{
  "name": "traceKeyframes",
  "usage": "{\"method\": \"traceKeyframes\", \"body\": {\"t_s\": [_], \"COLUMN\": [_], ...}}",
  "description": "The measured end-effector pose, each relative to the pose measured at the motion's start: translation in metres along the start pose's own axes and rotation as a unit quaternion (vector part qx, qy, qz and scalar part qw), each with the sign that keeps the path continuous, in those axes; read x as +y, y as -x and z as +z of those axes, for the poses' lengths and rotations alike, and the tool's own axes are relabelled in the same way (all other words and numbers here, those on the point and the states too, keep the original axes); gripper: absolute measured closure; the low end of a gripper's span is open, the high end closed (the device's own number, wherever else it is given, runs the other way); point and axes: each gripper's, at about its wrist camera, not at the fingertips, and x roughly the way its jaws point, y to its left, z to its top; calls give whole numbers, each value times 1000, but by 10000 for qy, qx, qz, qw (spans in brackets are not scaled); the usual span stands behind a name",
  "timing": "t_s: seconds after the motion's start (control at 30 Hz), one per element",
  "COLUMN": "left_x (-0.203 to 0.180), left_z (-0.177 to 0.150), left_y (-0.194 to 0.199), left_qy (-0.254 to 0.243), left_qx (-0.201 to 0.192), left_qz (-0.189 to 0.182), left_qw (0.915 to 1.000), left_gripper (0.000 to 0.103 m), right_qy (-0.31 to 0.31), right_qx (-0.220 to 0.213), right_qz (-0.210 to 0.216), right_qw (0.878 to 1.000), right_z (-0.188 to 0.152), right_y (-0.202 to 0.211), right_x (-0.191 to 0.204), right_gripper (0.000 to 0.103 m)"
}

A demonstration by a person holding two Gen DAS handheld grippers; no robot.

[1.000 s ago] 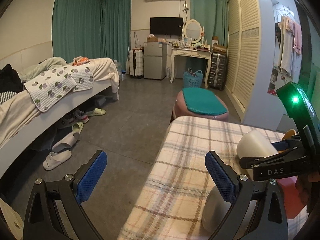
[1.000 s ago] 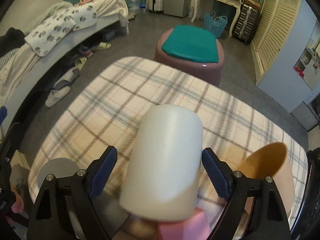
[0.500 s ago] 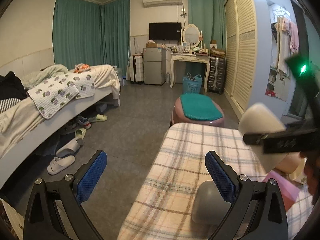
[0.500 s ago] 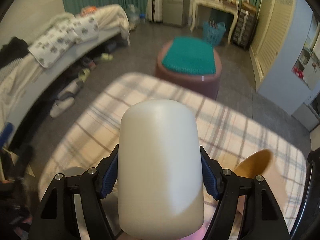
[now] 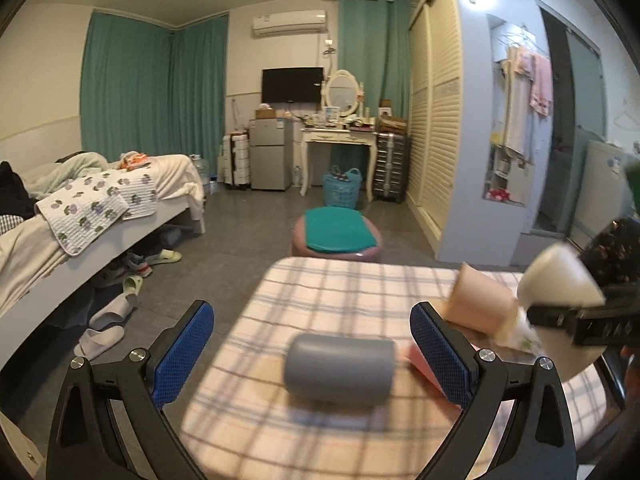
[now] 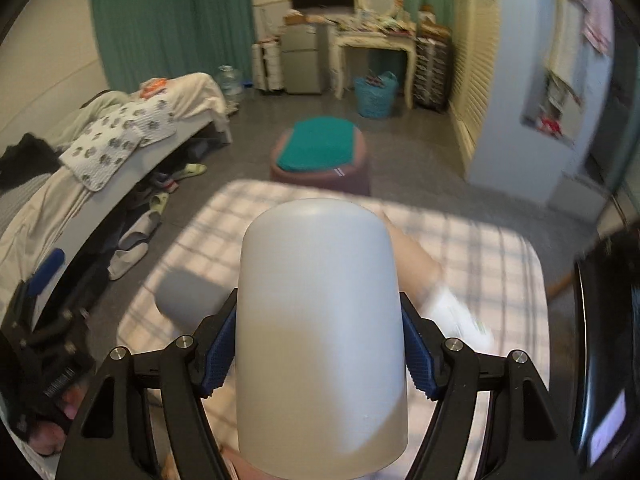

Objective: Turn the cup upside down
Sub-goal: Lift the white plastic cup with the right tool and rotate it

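Observation:
My right gripper (image 6: 318,350) is shut on a white cup (image 6: 320,320) and holds it above the plaid-clothed table (image 6: 480,256), closed base pointing away from the camera. In the left wrist view the white cup (image 5: 560,280) shows at the far right, in the right gripper's black fingers (image 5: 580,318). My left gripper (image 5: 312,352) is open and empty, hovering over a grey cup (image 5: 338,368) that lies on its side on the table (image 5: 328,280).
A tan cup (image 5: 478,300) lies on its side at the table's right, with a pink item (image 5: 416,356) beside it. A mauve stool with a teal cushion (image 5: 336,232) stands beyond the table. A bed (image 5: 80,216) is at left, wardrobes at right.
My right gripper closed on the white cup and lifted it off the table, tilting its base forward. My left gripper swung right, bringing the grey cup between its fingers.

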Motion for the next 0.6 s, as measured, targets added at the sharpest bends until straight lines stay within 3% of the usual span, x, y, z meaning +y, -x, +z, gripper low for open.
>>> {"method": "traceKeyframes", "body": {"t_s": [0.3,0.6], "left_x": [-41,-54], "left_z": [-33,-45], "left_y": [7,-13], "left_qy": [-127,-284], "left_qx": [308,522], "left_qz": [-142,-164], "left_qw": [9993,9981], "left_gripper": [1,1], "right_qy": [-636,-910], "right_qx": [511,664], "right_qz": [-71,-221], "right_qw": [9966,9934], "right_z": [-73,-86], "right_y": [-25,-61], "right_x": [-49,-51], "right_gripper": [32,32]}}
